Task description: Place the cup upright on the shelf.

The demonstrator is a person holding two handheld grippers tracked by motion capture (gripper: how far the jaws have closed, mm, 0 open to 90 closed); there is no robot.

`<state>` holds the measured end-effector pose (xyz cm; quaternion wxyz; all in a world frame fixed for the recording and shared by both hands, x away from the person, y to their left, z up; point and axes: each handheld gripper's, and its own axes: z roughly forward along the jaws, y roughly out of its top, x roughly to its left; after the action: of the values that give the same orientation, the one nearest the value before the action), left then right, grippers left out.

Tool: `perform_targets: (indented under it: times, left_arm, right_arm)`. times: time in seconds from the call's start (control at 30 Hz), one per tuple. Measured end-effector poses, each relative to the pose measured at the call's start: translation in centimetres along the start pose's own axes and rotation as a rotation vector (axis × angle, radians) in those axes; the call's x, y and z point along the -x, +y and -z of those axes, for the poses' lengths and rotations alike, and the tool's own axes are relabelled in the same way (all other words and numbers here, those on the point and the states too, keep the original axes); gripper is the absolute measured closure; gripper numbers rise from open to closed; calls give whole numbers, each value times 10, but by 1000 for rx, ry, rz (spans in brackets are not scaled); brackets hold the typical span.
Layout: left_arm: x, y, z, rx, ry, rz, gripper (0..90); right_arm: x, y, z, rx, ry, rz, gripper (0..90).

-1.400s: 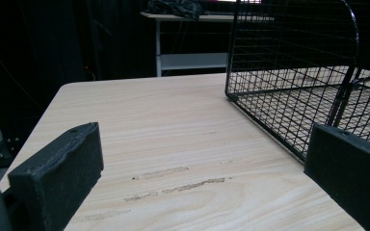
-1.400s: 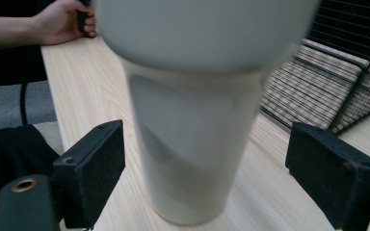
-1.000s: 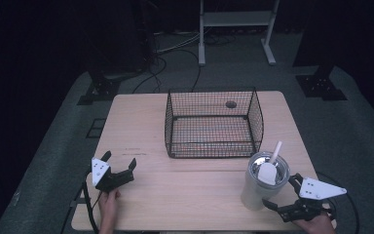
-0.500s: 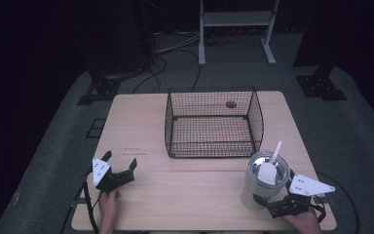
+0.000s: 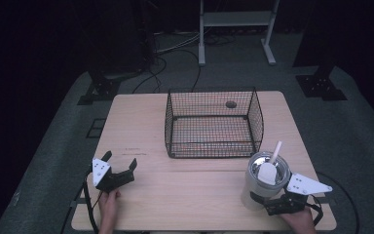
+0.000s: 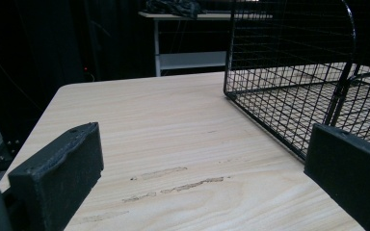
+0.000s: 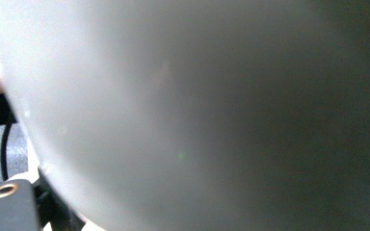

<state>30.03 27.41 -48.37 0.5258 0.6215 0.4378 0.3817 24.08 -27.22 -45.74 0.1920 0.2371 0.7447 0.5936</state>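
The right tool [image 5: 272, 207] is seen at the near right corner of the counter [image 5: 185, 195], pressed up against the base of a pale tumbler [image 5: 263, 187]. Its jaws are hidden behind the tumbler wall in the high view, and in the right gripper view the tumbler [image 7: 197, 110] is so close that it is blurred to a grey curve; whether the jaws are closed on it cannot be told. One black jaw corner with a brass screw is cut off at the lower left of that view.

The tumbler is noted standing upright, just in front of the wire basket's [image 5: 212, 122] near right corner. A white utensil [image 5: 271, 165] is held inside it, its handle leaning out over the far rim.

The left tool [image 5: 119, 168] is rested on the near left of the counter, jaws spread wide with nothing between them; in the left gripper view the basket [image 6: 294, 72] is cut off at the right edge.

Compared with a second ago, the right tool is found shifted left, closer in to the tumbler; the left tool is unchanged.
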Motion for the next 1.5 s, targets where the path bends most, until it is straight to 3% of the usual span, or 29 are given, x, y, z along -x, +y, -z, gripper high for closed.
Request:
perform_targets:
  times: [0.33,0.57,0.8,1.13,1.33,1.5]
  left_arm:
    - [0,0,0,-1,-1,1,0]
    - [0,0,0,-1,-1,2,0]
    - [0,0,0,-1,0,2,0]
    - [0,0,0,1,0,6,0]
    - [-1,0,0,3,1,6,0]
    - [-1,0,0,3,0,7,0]
  right_arm:
    - [-1,-4,0,36,-17,6,79]
    - [-3,0,1,7,-23,-17,80]
    - [-3,-1,-1,23,-25,-12,80]
    - [-3,13,-8,43,27,2,81]
    - [3,21,-18,68,49,-37,81]
    - [4,29,-21,91,65,-36,81]
